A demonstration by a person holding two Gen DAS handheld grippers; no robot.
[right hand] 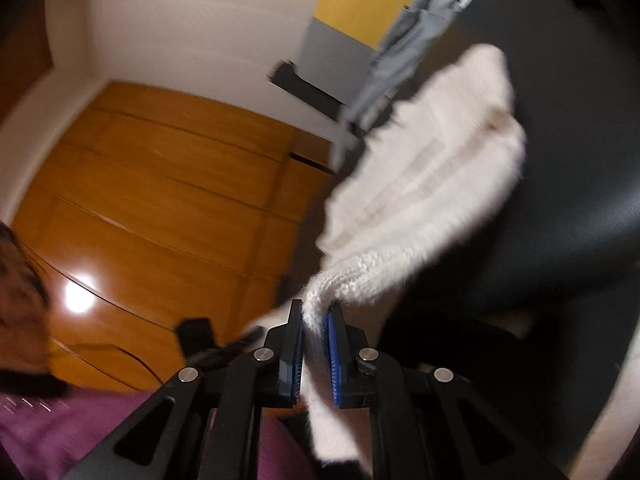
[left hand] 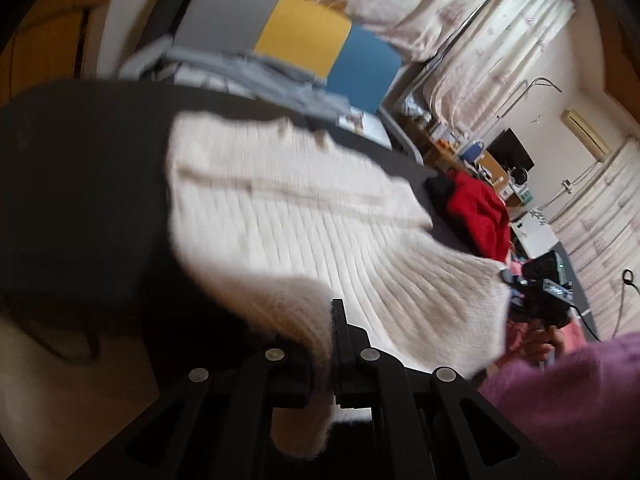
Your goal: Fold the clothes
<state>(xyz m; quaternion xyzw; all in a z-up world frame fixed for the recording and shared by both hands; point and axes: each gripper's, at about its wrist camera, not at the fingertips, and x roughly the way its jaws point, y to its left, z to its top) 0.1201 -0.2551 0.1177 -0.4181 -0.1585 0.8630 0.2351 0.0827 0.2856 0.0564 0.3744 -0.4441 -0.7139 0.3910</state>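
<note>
Dark grey bed surface (left hand: 80, 184) fills most of both views, with wooden floor (right hand: 168, 208) beside it and patterned curtains (left hand: 460, 16) behind. Spread across this surface lies a cream ribbed knit sweater (left hand: 288, 224), its near edge raised off the cloth at two points.

Left gripper (left hand: 332, 320) has its jaws pressed together on one corner of the sweater; knit bunches between the black fingers and hangs below them. Right gripper (right hand: 316, 320) is likewise clamped on the sweater (right hand: 432, 168), a twisted cord of knit pinched between the blue pads (right hand: 330, 356), the rest fanning out blurred above the bed.

Along the far edge of the bed sits a pile of grey-blue clothes (left hand: 256, 68) in front of a headboard of grey, yellow and blue panels (left hand: 304, 36). A red garment (left hand: 476, 212) lies toward the right-hand edge in the left view, clear of the sweater. A purple sleeve (left hand: 580, 392) crosses the lower right corner of that view, close behind the held knit
</note>
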